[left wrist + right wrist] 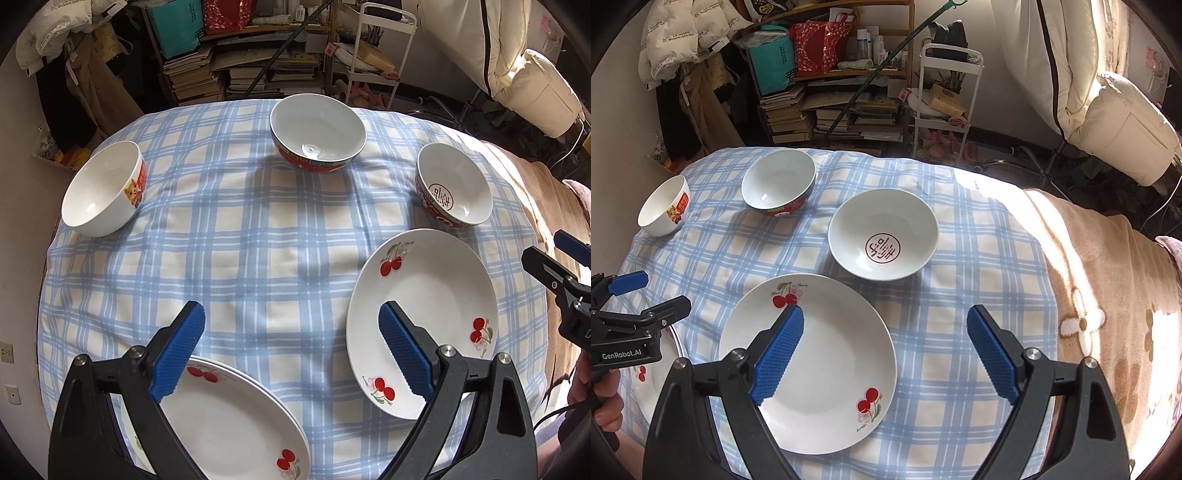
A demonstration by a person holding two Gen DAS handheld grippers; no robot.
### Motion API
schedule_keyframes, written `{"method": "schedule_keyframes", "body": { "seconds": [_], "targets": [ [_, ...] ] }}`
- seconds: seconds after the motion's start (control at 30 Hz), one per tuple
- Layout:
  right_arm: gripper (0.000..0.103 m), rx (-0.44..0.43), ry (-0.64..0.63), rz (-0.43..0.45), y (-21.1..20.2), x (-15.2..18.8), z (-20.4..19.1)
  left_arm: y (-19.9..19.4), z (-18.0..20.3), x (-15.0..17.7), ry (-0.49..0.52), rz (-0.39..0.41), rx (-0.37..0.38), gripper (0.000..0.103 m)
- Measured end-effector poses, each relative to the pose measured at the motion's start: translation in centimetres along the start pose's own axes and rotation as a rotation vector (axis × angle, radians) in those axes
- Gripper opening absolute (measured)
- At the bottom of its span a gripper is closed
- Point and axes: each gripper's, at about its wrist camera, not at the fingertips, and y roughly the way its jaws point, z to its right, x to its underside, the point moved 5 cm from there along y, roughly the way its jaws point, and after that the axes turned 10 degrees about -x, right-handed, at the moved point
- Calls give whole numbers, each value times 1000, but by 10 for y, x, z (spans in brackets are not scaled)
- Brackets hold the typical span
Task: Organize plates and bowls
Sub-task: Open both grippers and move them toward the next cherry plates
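Note:
On the blue checked tablecloth (258, 240) two or more cherry-print plates are stacked (236, 417) at the near left. My left gripper (291, 310) hangs open above the stack's far edge, empty. A single cherry plate (424, 295) lies to the right; in the right wrist view that plate (831, 350) sits under the left finger of my open, empty right gripper (886, 314). Farther back stand a white cat-print bowl (103, 188), a large red-sided bowl (317, 133) and a smaller bowl with a red character inside (454, 184) (882, 236).
A beige flowered blanket (1108, 295) covers the surface to the right of the cloth. A stacked bookshelf (831, 103) and a white cart (942, 92) stand behind the table. The left gripper (663, 291) and a hand (609, 406) show at the left edge.

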Motion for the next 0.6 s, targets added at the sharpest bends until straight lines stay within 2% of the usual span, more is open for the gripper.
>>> {"method": "schedule_keyframes", "body": {
  "seconds": [0.6],
  "targets": [
    [94, -34, 23, -98, 43, 16, 17, 53, 29, 15, 37, -125, 3, 94]
  ]
}}
